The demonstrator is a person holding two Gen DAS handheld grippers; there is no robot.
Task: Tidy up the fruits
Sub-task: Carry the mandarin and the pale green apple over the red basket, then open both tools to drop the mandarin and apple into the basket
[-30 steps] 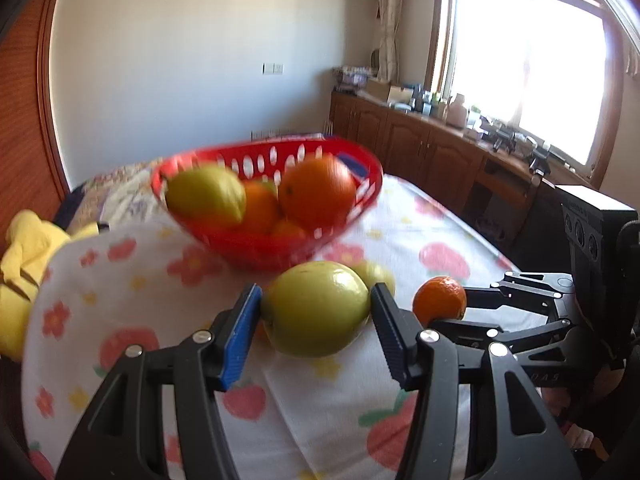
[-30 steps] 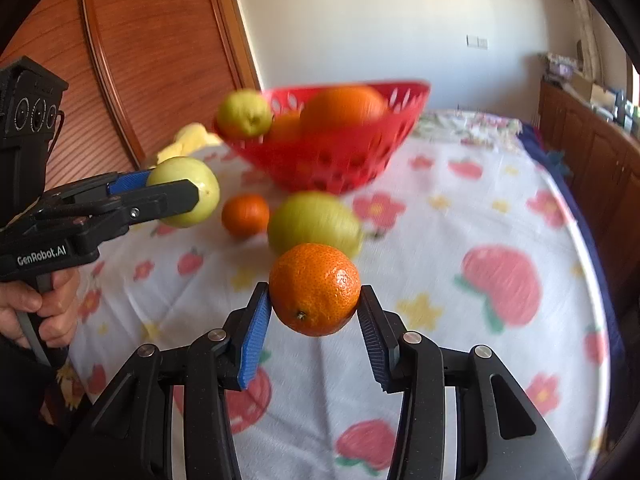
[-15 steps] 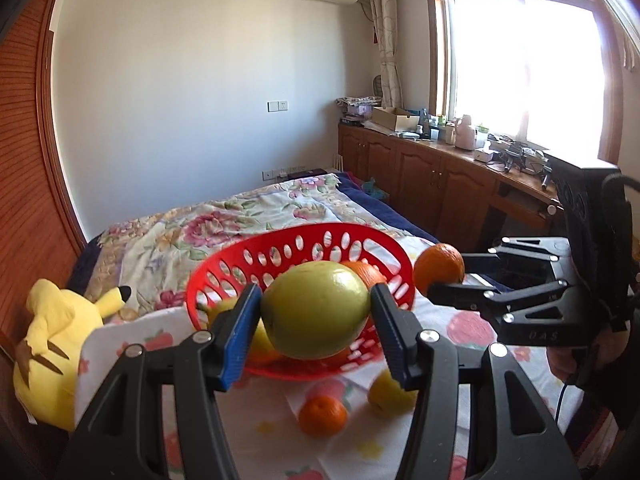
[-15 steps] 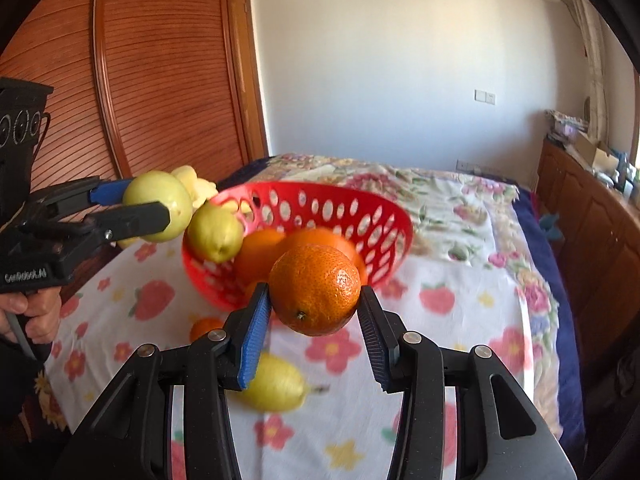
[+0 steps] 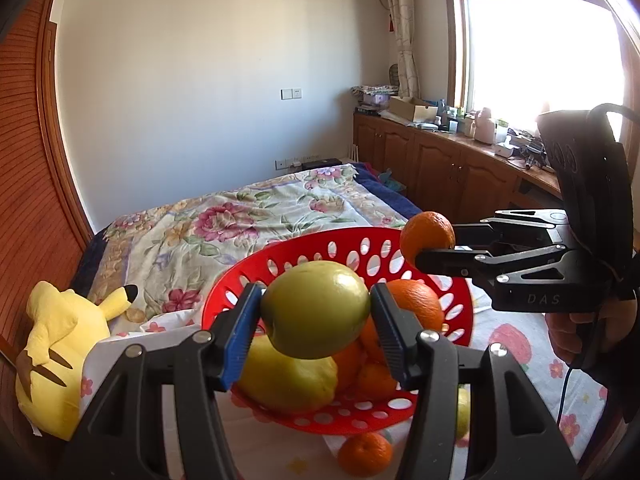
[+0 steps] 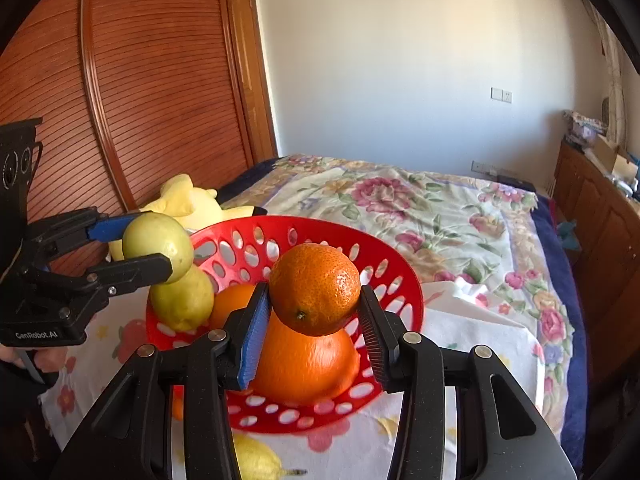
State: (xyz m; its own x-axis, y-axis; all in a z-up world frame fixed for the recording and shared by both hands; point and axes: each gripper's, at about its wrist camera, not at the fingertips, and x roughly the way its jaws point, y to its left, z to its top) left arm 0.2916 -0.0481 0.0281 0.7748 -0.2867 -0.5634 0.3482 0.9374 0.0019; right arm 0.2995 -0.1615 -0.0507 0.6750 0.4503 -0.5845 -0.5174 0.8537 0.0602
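My left gripper (image 5: 316,316) is shut on a yellow-green pear (image 5: 316,310) and holds it above the near left rim of the red basket (image 5: 320,248). My right gripper (image 6: 314,300) is shut on a small orange (image 6: 314,288) and holds it above the basket (image 6: 304,228), over a big orange (image 6: 306,364). The basket holds a yellow lemon-like fruit (image 5: 288,380) and several oranges. Each gripper shows in the other's view, the right one (image 5: 432,240) with its orange (image 5: 427,236), the left one (image 6: 132,240) with the pear (image 6: 158,242).
The basket stands on a strawberry-print cloth (image 6: 460,328) over a flowered bedspread (image 5: 240,216). A small orange (image 5: 365,454) and a lemon (image 6: 256,460) lie on the cloth in front of the basket. A yellow plush toy (image 5: 60,344) lies at the left. Wooden cabinets (image 5: 440,168) stand at the right.
Both grippers have risen from the cloth with their fruits and moved forward over the basket. The basket now lies below and behind the held fruits.
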